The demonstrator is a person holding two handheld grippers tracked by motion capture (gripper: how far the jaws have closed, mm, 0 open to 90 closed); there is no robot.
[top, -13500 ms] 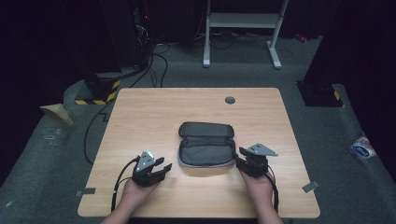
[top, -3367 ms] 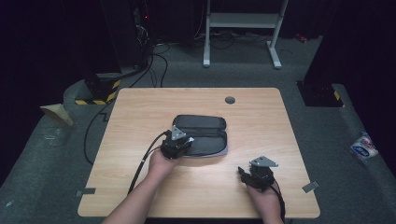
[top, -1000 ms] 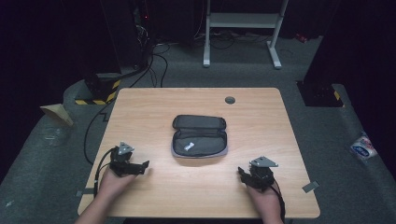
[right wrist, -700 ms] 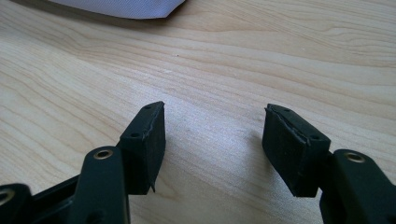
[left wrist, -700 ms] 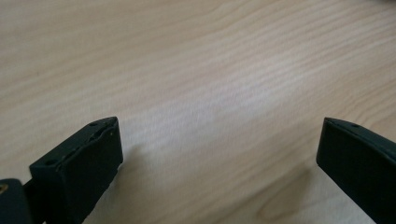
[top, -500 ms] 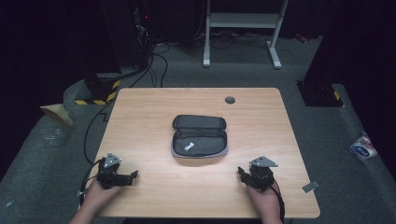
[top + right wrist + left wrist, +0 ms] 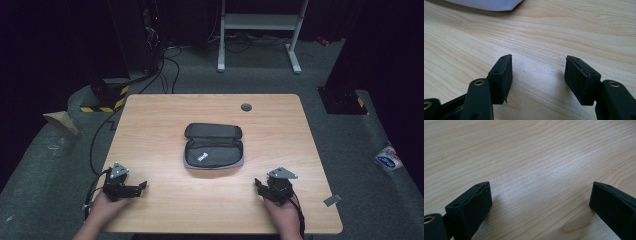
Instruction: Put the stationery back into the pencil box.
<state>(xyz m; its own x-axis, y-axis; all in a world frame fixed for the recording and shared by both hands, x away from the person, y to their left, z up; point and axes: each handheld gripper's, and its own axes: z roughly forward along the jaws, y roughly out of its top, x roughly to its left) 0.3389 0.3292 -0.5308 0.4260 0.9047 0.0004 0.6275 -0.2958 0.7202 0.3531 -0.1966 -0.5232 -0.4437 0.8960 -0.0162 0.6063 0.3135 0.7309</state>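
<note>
Grippers at rest: left gripper (image 7: 134,188) at seven o'clock gapes wide, right gripper (image 7: 260,186) at five half-open, both empty; opened pouch (image 7: 213,146) lies centre, best approached squarely.

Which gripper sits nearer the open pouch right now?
The right. The right gripper rests just off the near right corner of the pouch; the left gripper sits farther off, near the table's near left corner. Both are open and empty.
</note>
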